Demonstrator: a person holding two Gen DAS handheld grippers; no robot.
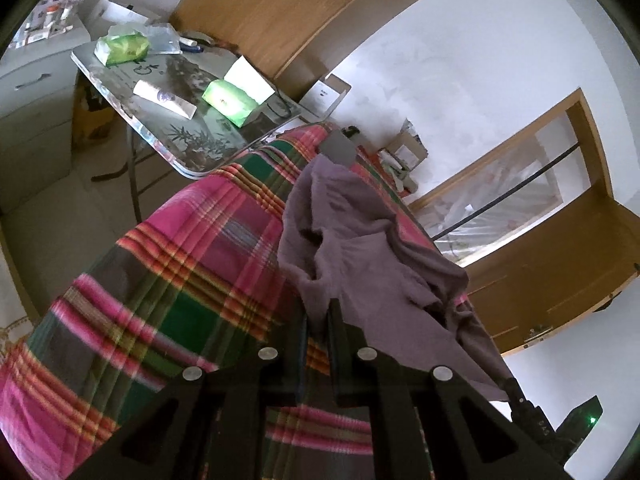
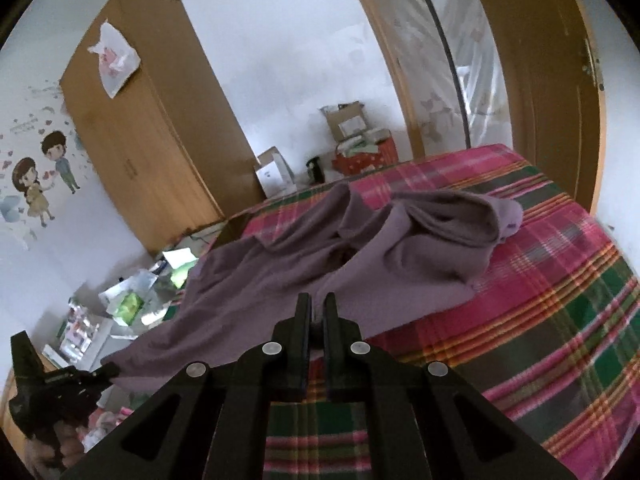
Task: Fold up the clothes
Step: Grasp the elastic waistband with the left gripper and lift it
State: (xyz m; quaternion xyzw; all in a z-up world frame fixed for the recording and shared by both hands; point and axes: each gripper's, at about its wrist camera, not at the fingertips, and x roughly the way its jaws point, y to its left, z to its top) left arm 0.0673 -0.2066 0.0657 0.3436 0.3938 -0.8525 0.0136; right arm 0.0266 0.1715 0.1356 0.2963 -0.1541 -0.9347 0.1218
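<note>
Fingers (image 1: pixel 334 320) of the left gripper (image 1: pixel 318 320) are clenched on an edge of the purple garment (image 1: pixel 360 240), low in the middle of the left wrist view; fingers (image 2: pixel 304 316) of the right gripper (image 2: pixel 317 314) are likewise pinched nearly together on another edge of the same cloth, low centre of the right wrist view. Purple garment lies crumpled across the plaid bed cover (image 1: pixel 192 264), one portion lifted and stretched between the two grips, the rest bunched toward the far edge of the bed. To do this step well, judged from the slack shown, both holds should be kept firm and drawn apart evenly until the held edge runs taut, then the cloth laid flat on the bed before any fold is made; uneven lift would probably drag the bunched part into fresh creases. Side surface (image 1: pixel 120 92) with green packets (image 1: pixel 228 100), upper left of the left view, stands just beside the bed and should be kept clear of the swinging cloth. Wardrobe (image 2: pixel 152 132) occupies the upper left of the right view. Hard to make out: which part of the garment each grip holds, the garment's type, whether sleeves are turned under, and the small grey patch at its far end. The fisheye rim cuts off the near side of the bed.
</note>
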